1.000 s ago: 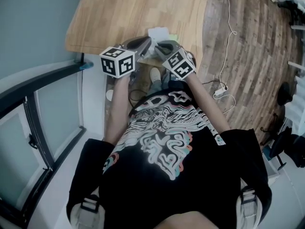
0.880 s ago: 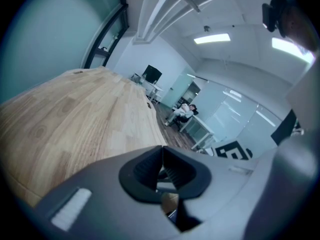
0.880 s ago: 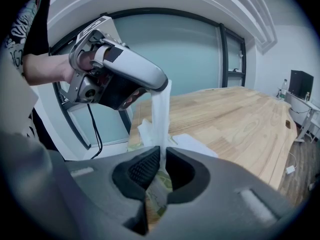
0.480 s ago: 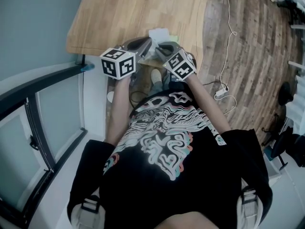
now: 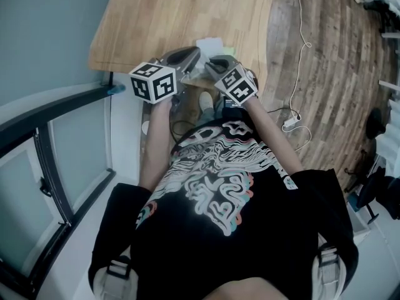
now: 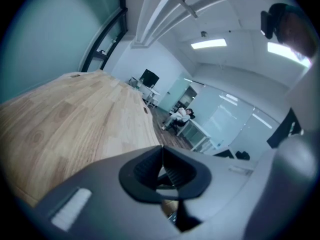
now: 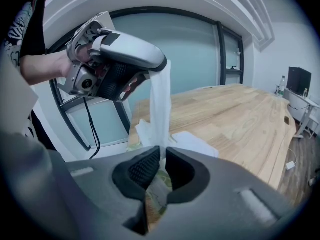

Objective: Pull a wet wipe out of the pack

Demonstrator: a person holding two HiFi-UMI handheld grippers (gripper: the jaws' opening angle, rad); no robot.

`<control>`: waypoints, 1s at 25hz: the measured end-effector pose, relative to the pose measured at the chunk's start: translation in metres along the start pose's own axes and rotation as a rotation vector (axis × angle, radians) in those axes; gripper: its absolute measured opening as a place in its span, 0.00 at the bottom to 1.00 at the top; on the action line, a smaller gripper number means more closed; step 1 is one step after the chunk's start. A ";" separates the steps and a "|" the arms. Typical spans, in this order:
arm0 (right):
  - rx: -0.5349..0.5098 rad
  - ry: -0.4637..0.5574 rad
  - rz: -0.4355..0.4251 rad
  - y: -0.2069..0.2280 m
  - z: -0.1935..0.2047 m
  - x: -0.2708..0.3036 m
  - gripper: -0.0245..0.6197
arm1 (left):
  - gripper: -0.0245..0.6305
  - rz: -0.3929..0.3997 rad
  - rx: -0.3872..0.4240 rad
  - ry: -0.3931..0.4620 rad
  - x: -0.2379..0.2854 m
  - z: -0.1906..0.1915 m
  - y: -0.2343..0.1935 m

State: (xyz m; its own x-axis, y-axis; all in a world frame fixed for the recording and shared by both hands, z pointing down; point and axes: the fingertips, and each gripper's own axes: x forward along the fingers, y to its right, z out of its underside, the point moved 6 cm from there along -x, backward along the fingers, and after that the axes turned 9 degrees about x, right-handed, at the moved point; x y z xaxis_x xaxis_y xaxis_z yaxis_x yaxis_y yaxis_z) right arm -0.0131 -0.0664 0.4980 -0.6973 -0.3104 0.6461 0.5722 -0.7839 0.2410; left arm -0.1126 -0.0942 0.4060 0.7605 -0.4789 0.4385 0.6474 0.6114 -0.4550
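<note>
Steep overhead view; close gripper views along the shared table (image 5: 156,17)

White wet wipe (image 7: 161,104); green-printed pack (image 7: 159,186); pale wood-grain table (image 5: 175,17); black-and-white square-patterned cubes (image 5: 154,82); black shirt (image 5: 219,242) with white swirls.

Black T-shirt (image 5: 212,230) with pale swirling print, grey left gripper (image 6: 161,159) and right gripper (image 7: 162,160), black-and-white marker cubes (image 5: 154,82)

The surface (image 5: 169,17) is a pale wooden top with long grain. Its right side curves inward above a dark plank floor (image 5: 325,74). Near its front edge lies a greenish pack (image 7: 159,184) of wipes, with a white sheet (image 7: 197,145) spread flat just beyond it. A white cable (image 5: 301,24) and a power strip (image 5: 289,121) lie on the floor.
</note>
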 end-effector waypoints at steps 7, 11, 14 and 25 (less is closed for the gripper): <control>-0.002 -0.001 0.005 0.001 0.000 0.000 0.10 | 0.03 0.013 -0.030 0.033 -0.003 -0.004 0.001; -0.003 -0.004 0.015 0.000 0.000 0.001 0.10 | 0.03 0.015 -0.040 0.063 -0.008 -0.009 -0.001; -0.008 0.006 0.018 0.001 0.001 0.000 0.10 | 0.03 0.004 -0.045 0.080 -0.010 -0.010 -0.006; 0.090 0.148 0.058 0.016 0.001 -0.023 0.09 | 0.04 -0.087 -0.137 0.231 -0.046 -0.011 -0.043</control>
State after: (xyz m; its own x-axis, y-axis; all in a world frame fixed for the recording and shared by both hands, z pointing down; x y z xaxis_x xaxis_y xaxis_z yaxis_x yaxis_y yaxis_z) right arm 0.0129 -0.0706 0.4877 -0.7141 -0.4349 0.5485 0.6452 -0.7130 0.2746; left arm -0.1747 -0.1055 0.3972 0.6827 -0.6666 0.2993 0.6996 0.4784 -0.5307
